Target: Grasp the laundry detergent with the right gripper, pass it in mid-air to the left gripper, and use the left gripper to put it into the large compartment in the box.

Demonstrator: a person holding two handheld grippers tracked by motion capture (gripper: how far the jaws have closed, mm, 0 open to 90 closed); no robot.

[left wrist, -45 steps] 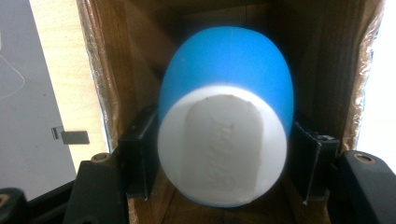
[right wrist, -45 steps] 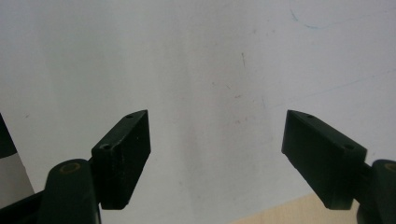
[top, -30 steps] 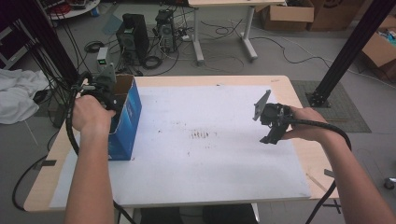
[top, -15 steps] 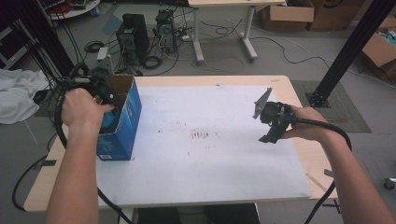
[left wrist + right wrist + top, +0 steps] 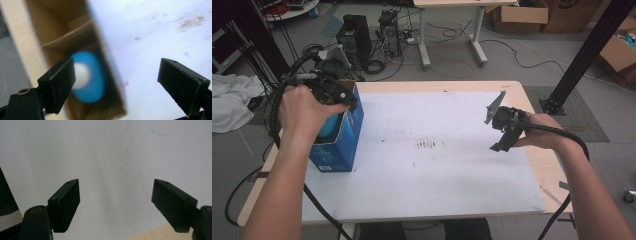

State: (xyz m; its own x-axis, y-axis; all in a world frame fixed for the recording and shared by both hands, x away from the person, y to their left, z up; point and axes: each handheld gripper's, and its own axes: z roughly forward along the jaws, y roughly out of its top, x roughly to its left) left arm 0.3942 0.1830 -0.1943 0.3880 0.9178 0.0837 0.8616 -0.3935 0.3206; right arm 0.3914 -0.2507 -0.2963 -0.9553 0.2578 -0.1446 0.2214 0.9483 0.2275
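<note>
A grey floor strewn with cables, computer towers and cardboard boxes lay behind the bench [image 5: 532,165], whose wooden top was mostly covered by a white sheet [image 5: 437,175] marked with small brownish stains near its middle.

The left claw [image 5: 117,82] hung over the open top of the blue box [image 5: 339,145]. Its jaws had just been opening and stood wide apart, with nothing pressed between them. In the left gripper view, blurred by motion, the brown cardboard inside of the box showed below the jaws, and down in it lay a blue round object [image 5: 88,77] with a white middle, free of both pads. In the high view the left hand [image 5: 304,112] covered much of the box's mouth, with a patch of light blue visible just under it. The box stood upright at the left edge of the sheet, near the bench's left side.

The right claw [image 5: 116,205] was well away on the far side of the sheet, held above the right part of the bench by the right hand [image 5: 537,132]. Its jaws were spread wide with only bare white sheet under them and nothing in their grip. A strip of the wooden bench edge showed at the bottom right of the right gripper view.
</note>
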